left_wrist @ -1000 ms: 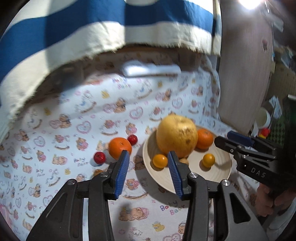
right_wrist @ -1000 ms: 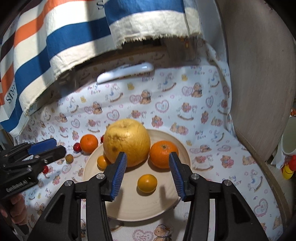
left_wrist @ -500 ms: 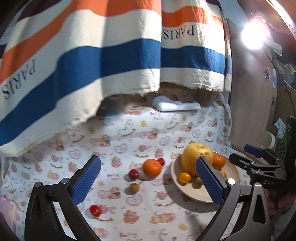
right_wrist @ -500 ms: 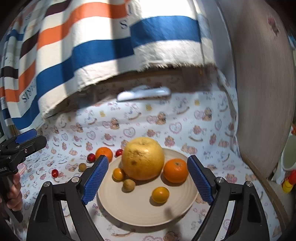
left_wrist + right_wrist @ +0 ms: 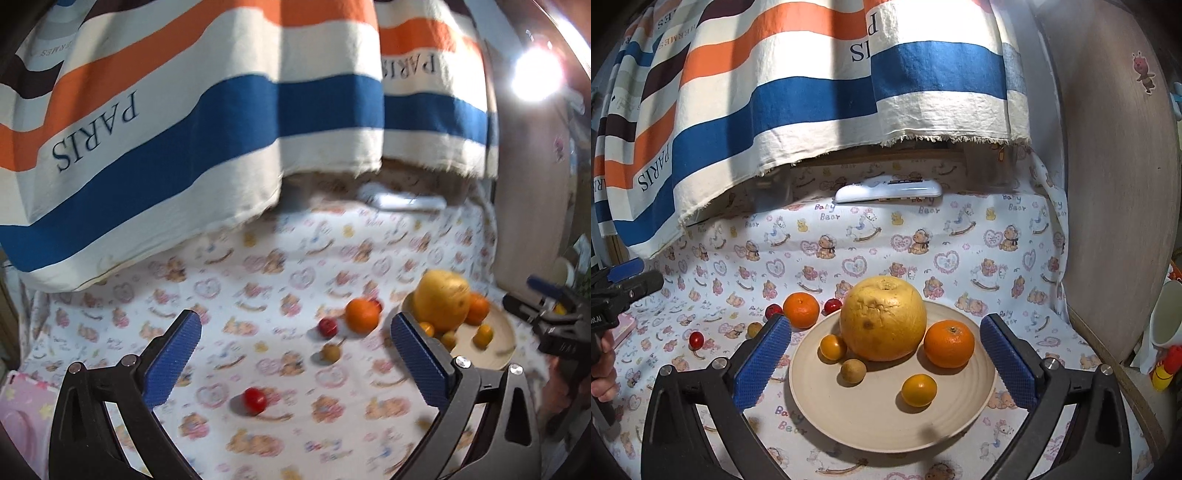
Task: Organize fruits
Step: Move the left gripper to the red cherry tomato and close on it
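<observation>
A beige plate [image 5: 849, 417] holds a big yellow pomelo [image 5: 882, 317], an orange [image 5: 948, 343], two small orange fruits and a small brown one [image 5: 853, 372]. Left of the plate, on the cloth, lie another orange [image 5: 800, 310], three small red fruits and a brown fruit [image 5: 753, 328]. My right gripper [image 5: 885, 325] hangs in front of the plate, its jaws opening, nothing between the pads. My left gripper [image 5: 294, 322] is open and empty over the cloth, with a red fruit [image 5: 255, 400] below it and the plate [image 5: 498, 354] off to its right.
A striped PARIS cloth [image 5: 812, 92] hangs over the back of the bear-print tablecloth [image 5: 923, 236]. A white remote-like device [image 5: 888, 190] lies beneath it. A wooden board [image 5: 1115, 184] closes the right side, with a mug [image 5: 1167, 317] beyond. A pink item [image 5: 22, 402] lies far left.
Both grippers' jaws have spread from narrow to wide. The left gripper has drawn back and to the left, away from the plate. The right gripper has pulled back slightly.
</observation>
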Tool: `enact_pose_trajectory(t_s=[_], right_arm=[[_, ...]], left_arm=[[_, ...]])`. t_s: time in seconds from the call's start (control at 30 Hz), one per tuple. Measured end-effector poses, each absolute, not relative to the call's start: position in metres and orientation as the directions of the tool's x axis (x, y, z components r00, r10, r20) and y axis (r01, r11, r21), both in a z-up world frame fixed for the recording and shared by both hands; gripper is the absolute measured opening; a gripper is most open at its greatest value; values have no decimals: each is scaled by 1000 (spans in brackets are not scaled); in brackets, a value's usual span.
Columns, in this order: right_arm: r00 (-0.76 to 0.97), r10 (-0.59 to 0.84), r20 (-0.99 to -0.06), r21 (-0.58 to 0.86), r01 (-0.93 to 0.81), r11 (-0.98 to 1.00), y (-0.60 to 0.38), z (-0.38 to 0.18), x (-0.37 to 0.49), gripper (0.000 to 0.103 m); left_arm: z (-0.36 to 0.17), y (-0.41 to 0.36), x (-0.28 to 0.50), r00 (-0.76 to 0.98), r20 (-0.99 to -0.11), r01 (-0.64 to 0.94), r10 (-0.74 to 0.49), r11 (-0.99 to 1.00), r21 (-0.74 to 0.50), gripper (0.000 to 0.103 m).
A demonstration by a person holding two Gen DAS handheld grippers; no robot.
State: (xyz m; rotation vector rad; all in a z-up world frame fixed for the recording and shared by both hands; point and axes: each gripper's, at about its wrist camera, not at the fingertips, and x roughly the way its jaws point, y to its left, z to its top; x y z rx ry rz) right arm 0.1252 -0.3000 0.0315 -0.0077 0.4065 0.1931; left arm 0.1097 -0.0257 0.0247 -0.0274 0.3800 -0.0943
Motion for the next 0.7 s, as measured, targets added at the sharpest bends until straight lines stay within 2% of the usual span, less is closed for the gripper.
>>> enact_pose_trajectory(t_s=[0.2, 0.4, 0.6, 0.7], right_arm=[[896, 163, -413, 10, -175, 985, -297, 25, 129, 102], [894, 150, -422, -3, -167, 986, -295, 23, 132, 102], [901, 121, -417, -20, -142, 990, -292, 23, 133, 103], [894, 116, -433, -16, -137, 990, -286, 25, 135, 102]], left_arm=[[11, -3, 113, 898, -434, 48, -75, 996, -73, 102], [-1, 18, 126, 855, -509, 15, -102, 985, -171, 102], [-6, 35, 131, 838, -539, -27, -87, 980, -199, 94], [-10, 41, 138, 805, -589, -57, -72, 979, -198, 89]])
